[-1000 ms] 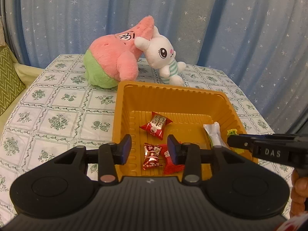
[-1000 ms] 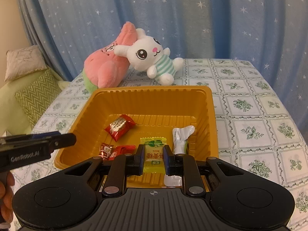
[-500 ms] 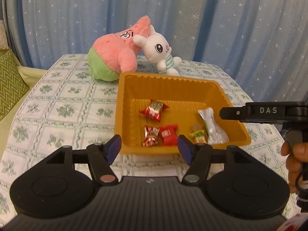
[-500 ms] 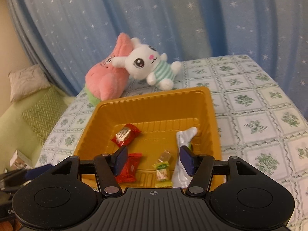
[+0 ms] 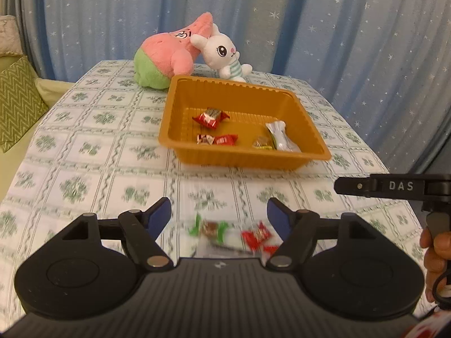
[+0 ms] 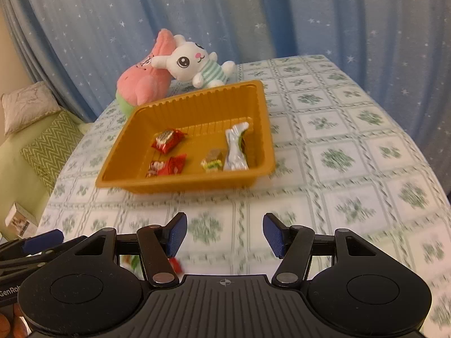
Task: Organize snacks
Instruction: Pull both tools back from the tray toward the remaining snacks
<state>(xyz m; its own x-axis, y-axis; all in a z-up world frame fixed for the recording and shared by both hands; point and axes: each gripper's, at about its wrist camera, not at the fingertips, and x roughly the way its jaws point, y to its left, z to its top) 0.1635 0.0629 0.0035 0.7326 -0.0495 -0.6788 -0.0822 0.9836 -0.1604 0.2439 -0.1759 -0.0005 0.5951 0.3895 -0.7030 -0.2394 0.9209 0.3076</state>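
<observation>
— Five or so wrapped snacks already lie in the orange tray (image 5: 180, 107). From the left: a red one (image 5: 210, 117) toward the back, two small red ones (image 5: 217, 140) side by side at the front, a yellow-green one (image 5: 262, 142), and a silvery packet (image 5: 280, 136) by the right wall.

— And what is left?

— At least two pieces on the worktop (image 5: 93, 146), outside the tray. They sit close under the left tongs (image 5: 218, 214): a green-ended candy (image 5: 209, 228) on the left and a red candy (image 5: 257, 236) to its right. Both are blurred. So the job looks well along but not finished.

— Are either tongs holding anything?

— No. The left tongs are spread wide with nothing between the pads, hanging just above those two loose candies. The right tongs (image 6: 222, 235) are likewise released and empty, over bare cloth in front of the tray.

— Any writing?

— "DAS" shows on the side of the right tool in the left view, and "GenRob", cut off, on the left tool in the right view. The wrappers' print is too small to read.
</observation>
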